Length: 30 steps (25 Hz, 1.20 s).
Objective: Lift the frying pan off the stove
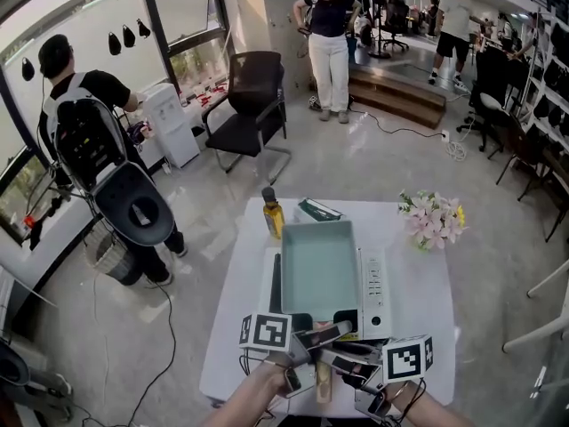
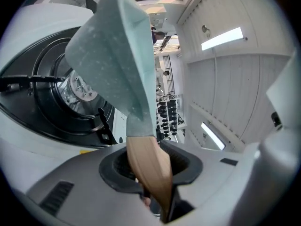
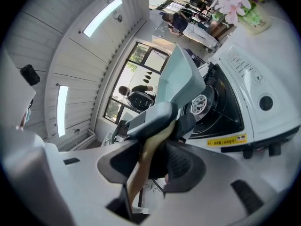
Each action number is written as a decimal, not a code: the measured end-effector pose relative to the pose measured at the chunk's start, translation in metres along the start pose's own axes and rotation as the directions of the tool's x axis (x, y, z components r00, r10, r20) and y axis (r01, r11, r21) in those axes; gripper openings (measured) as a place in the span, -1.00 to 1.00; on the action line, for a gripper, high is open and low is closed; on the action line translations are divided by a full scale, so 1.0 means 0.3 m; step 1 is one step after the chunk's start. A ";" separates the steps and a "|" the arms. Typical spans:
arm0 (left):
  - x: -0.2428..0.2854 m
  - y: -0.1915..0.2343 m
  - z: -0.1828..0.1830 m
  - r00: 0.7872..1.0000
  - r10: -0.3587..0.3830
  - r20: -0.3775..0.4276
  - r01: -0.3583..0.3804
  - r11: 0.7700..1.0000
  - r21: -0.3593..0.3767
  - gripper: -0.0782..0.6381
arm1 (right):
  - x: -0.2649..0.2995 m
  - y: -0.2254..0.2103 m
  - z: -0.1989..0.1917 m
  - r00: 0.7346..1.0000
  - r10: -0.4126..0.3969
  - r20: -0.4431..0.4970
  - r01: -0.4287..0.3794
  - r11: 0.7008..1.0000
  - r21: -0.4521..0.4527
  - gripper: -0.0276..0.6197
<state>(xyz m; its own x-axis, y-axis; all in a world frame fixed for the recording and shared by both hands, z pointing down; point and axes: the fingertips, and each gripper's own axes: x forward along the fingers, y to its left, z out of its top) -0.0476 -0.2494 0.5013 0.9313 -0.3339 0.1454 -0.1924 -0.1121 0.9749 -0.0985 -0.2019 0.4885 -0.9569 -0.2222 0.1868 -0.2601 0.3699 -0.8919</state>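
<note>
A pale teal square frying pan [image 1: 320, 278] with a wooden handle [image 1: 323, 376] hangs over the white stove [image 1: 374, 283] on the table. Both grippers hold the handle side by side, my left gripper [image 1: 309, 343] just ahead of my right gripper [image 1: 345, 365]. In the left gripper view the handle [image 2: 148, 166] is pinched in my left gripper [image 2: 150, 175], and the pan [image 2: 117, 55] rises tilted beside the stove's black burner [image 2: 47, 93]. The right gripper view shows my right gripper [image 3: 150, 166] shut on the handle [image 3: 143, 166]. There the pan [image 3: 181, 79] stands clear of the stove [image 3: 244, 93].
An oil bottle [image 1: 272, 212] and a green packet [image 1: 317, 210] stand at the table's far edge, with a bunch of flowers [image 1: 433, 218] at the far right corner. Beyond the table are a black chair [image 1: 253, 105] and several people [image 1: 84, 132].
</note>
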 end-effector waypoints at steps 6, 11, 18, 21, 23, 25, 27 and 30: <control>0.002 -0.098 0.035 1.000 -0.015 0.021 0.014 0.998 0.063 -0.43 | -0.027 0.060 0.042 1.000 0.005 0.009 -0.004 0.999 -0.043 -0.41; 0.003 -0.160 0.054 0.999 -0.019 0.034 0.015 0.993 0.118 -0.43 | -0.044 0.107 0.075 0.999 0.025 0.031 -0.022 0.996 -0.085 -0.41; -0.004 -0.253 0.068 0.998 -0.036 0.046 0.027 0.983 0.182 -0.43 | -0.066 0.180 0.110 0.998 0.039 0.057 -0.030 0.989 -0.142 -0.42; -0.006 -0.283 0.066 0.998 -0.039 0.049 0.028 0.979 0.202 -0.43 | -0.077 0.203 0.116 0.997 0.044 0.069 -0.032 0.987 -0.160 -0.43; -0.009 -0.300 0.068 0.998 -0.041 0.052 0.029 0.976 0.214 -0.43 | -0.081 0.218 0.121 0.996 0.048 0.075 -0.035 0.985 -0.167 -0.43; -0.012 -0.317 0.069 0.997 -0.046 0.054 0.032 0.974 0.225 -0.43 | -0.085 0.232 0.125 0.995 0.051 0.080 -0.036 0.984 -0.175 -0.43; -0.013 -0.331 0.068 0.997 -0.049 0.054 0.035 0.972 0.234 -0.43 | -0.089 0.243 0.127 0.995 0.054 0.083 -0.038 0.982 -0.183 -0.43; -0.009 -0.343 0.067 0.997 -0.052 0.056 0.036 0.968 0.247 -0.43 | -0.097 0.249 0.130 0.994 0.060 0.088 -0.042 0.980 -0.192 -0.43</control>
<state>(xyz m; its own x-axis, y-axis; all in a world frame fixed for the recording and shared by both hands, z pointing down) -0.0364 -0.2557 0.3971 0.9213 -0.3793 0.0851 -0.2288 -0.3522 0.9075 -0.0850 -0.2030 0.4002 -0.9556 -0.2784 0.0961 -0.2397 0.5454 -0.8032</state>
